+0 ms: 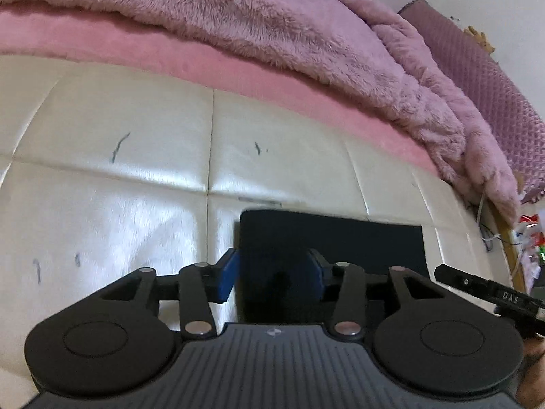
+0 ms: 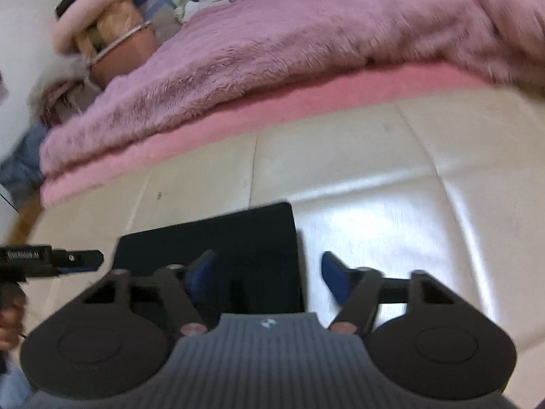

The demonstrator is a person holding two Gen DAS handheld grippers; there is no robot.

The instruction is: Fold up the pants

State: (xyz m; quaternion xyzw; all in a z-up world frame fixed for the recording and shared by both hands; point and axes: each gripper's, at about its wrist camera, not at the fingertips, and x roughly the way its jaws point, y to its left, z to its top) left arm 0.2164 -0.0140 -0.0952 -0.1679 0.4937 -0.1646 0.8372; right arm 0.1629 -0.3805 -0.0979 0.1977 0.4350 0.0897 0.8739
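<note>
The dark navy pants point(image 1: 340, 238) lie folded into a flat rectangle on the cream padded surface point(image 1: 119, 187). My left gripper point(image 1: 274, 274) is open, its blue pads point(image 1: 229, 277) straddling the pants' left corner. In the right wrist view the pants point(image 2: 221, 238) lie at lower centre. My right gripper point(image 2: 269, 277) is open wide, with its left pad over the cloth and its right pad point(image 2: 335, 277) over the bare surface beside the pants' right edge. Each view shows the other gripper at its edge: the right gripper point(image 1: 490, 291) and the left gripper point(image 2: 51, 259).
A fluffy mauve blanket point(image 1: 272, 24) over a pink sheet point(image 1: 238, 71) runs along the far side of the surface. A quilted purple headboard point(image 1: 483, 78) stands at right. Bags and clutter point(image 2: 112, 34) sit beyond the bed's left end.
</note>
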